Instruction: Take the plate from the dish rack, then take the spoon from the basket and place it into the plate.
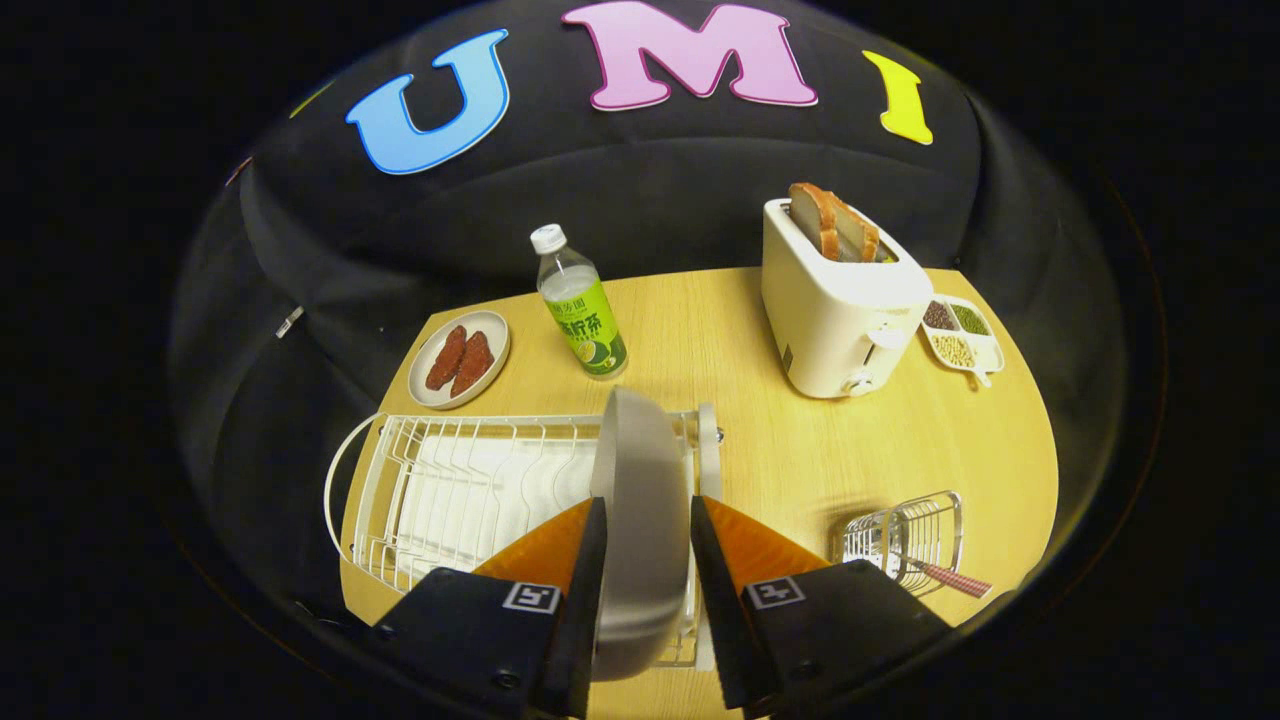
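Plate (640, 520) on edge in the rack (450, 490), between the gripper's (648, 520) fingers.

The left finger lies against the plate's face; the right one looks just off its rim, so a firm grip cannot be told. The spoon's (950, 577) checked handle sticks out of the basket (900, 540) to the right. Beyond stand a bottle (580, 305), a dish of sausages (460, 358), a toaster (840, 300) with bread, and a bean tray (960, 335).

1 plate (640, 520), 1 rack (450, 490), 1 basket (900, 540), 1 bottle (582, 305), 1 toaster (840, 310).
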Demonstrator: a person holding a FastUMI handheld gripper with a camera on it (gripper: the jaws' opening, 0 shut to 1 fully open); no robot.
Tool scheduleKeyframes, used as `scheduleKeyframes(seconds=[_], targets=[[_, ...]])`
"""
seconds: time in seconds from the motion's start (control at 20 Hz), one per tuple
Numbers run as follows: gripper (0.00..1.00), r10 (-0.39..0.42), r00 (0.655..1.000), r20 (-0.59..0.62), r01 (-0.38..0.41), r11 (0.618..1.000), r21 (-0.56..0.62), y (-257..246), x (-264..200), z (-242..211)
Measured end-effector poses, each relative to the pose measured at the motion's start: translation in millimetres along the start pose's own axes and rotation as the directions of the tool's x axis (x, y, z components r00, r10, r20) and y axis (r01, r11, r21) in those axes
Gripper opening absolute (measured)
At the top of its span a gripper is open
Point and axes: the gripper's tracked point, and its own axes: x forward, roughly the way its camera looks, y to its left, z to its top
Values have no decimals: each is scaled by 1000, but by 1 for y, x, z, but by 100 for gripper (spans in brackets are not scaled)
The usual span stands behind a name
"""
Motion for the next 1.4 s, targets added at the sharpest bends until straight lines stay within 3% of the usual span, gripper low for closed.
scheduleKeyframes(seconds=[0.1,0.4,0.8,0.95,1.15,1.4], targets=[[44,3,1000,-31,-2,1000,10,4,5,-5],[39,-10,999,-35,12,999,37,3,2,2],[38,-133,989,59,142,973,-184,14,-18,32],[36,-160,983,88,176,961,-215,13,-26,40],[31,-149,988,42,155,967,-204,10,-21,23],[31,-51,997,49,57,991,-122,13,-49,11]])
